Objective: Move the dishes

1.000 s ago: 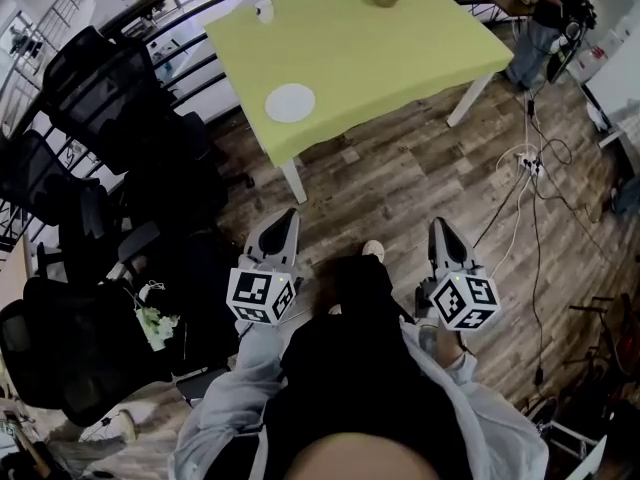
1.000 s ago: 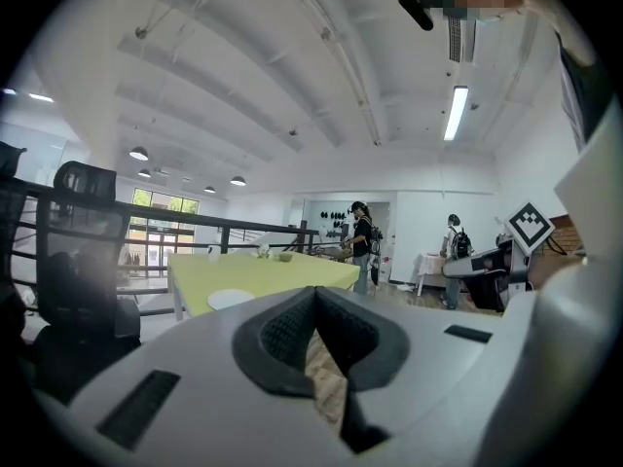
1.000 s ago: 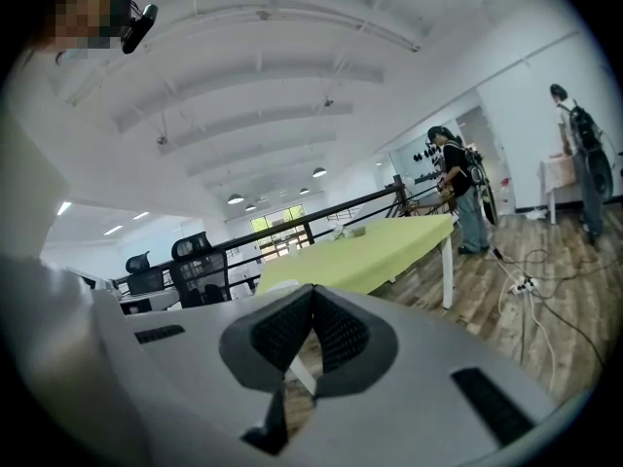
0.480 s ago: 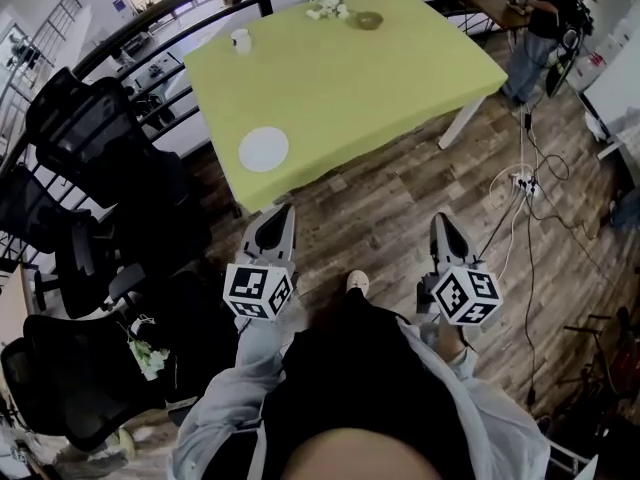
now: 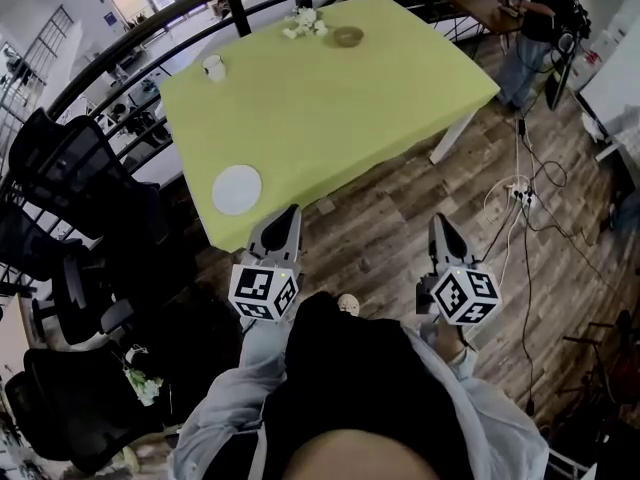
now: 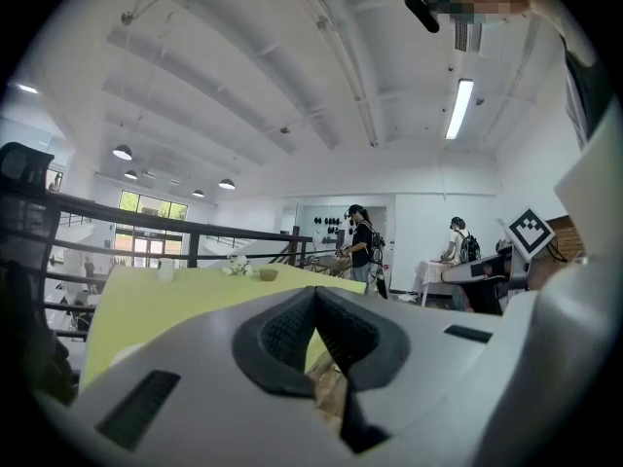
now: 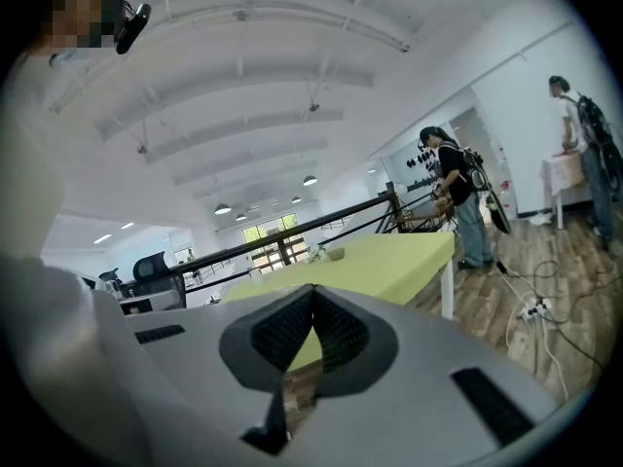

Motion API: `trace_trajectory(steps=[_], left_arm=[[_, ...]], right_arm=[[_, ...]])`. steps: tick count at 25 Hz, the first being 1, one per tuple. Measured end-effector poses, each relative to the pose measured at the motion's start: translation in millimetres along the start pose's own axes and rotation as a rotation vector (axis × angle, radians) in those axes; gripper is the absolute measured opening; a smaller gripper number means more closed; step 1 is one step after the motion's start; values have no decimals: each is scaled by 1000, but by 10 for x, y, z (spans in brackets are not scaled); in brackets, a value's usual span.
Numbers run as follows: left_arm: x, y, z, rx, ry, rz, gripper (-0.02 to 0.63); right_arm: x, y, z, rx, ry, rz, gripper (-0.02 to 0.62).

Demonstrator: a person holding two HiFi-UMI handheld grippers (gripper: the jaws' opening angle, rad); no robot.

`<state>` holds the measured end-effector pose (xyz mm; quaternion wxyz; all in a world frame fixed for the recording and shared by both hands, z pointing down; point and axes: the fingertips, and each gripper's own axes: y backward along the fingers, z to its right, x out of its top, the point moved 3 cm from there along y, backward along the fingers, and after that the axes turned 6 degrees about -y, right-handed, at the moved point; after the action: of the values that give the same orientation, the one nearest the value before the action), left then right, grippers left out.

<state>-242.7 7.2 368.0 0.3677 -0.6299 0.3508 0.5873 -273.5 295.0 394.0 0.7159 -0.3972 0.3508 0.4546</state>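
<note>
A white plate (image 5: 237, 189) lies near the front left corner of the yellow-green table (image 5: 340, 98). At the table's far side stand a white cup (image 5: 212, 66), a small brown bowl (image 5: 348, 36) and a white flower cluster (image 5: 302, 22). My left gripper (image 5: 291, 214) is shut and empty, held over the floor just short of the table's near edge. My right gripper (image 5: 439, 223) is also shut and empty, over the wood floor right of the table. In both gripper views the jaws meet at the tips with nothing between them, and the table (image 6: 175, 295) (image 7: 380, 261) lies ahead.
Black office chairs (image 5: 75, 183) crowd the left side. A black railing (image 5: 150, 38) runs behind the table. A person (image 5: 540, 18) stands at a desk at the far right. A power strip and cables (image 5: 525, 193) trail over the wood floor on the right.
The table and plate have drawn closer and slid left and down in the head view as I walked up to it. Both grippers stay shut and level.
</note>
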Motion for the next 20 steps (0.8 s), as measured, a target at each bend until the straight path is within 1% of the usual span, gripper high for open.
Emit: trace_trajectory(steps=[4, 9, 13, 17, 20], left_arm=[[-100, -247, 50, -26, 33, -24, 12], [-196, -581, 9, -46, 3, -51, 12], [-223, -796, -134, -32, 13, -58, 12], [-240, -1100, -403, 8, 21, -64, 12], [-180, -1436, -581, 25, 23, -54, 12]], right_arm=[[-43, -117, 87, -4, -20, -32, 9], [-62, -302, 227, -20, -35, -56, 8], [8, -600, 322, -16, -36, -69, 9], [148, -1068, 329, 20, -34, -75, 8], [317, -1483, 394, 34, -27, -87, 8]])
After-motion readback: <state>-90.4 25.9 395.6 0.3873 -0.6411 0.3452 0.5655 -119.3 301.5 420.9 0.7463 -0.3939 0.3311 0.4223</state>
